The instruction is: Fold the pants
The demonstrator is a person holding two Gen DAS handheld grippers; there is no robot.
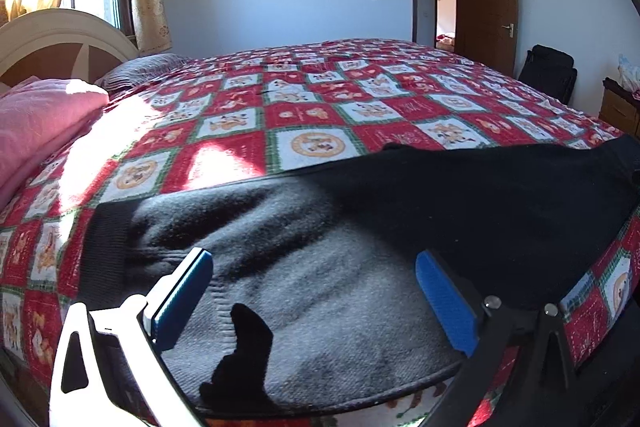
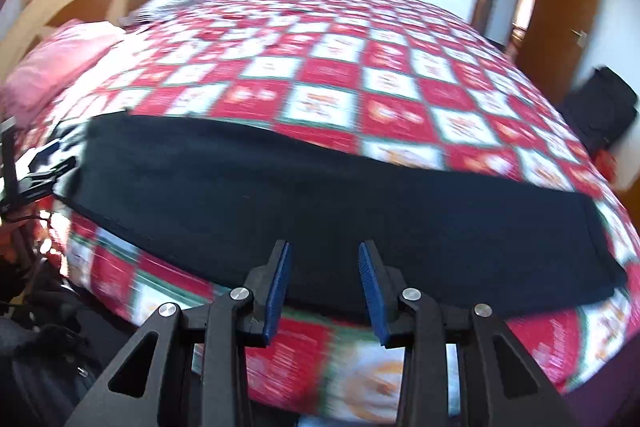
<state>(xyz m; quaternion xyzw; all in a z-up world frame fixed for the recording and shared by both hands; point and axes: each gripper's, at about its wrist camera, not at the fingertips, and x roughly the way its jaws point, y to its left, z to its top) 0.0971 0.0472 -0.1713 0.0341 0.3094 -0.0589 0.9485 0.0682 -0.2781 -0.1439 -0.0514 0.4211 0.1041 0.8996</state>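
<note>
Dark grey-black pants [image 1: 340, 247] lie flat across the near edge of the bed, with the ribbed waistband at the left. My left gripper [image 1: 316, 259] hovers open just above the pants near the waist end, its blue pads wide apart and empty. In the right wrist view the pants [image 2: 320, 195] stretch as a long dark band along the bed edge. My right gripper [image 2: 326, 247] is open and empty, with its fingertips just above the near edge of the pants around their middle. The right view is motion-blurred.
The bed has a red and white checked quilt [image 1: 320, 115]. A pink pillow [image 1: 40, 119] and a headboard [image 1: 60, 39] are at the left. A black bag [image 1: 548, 71], a wooden cabinet [image 1: 620, 107] and an open door [image 1: 488, 3] are at the right.
</note>
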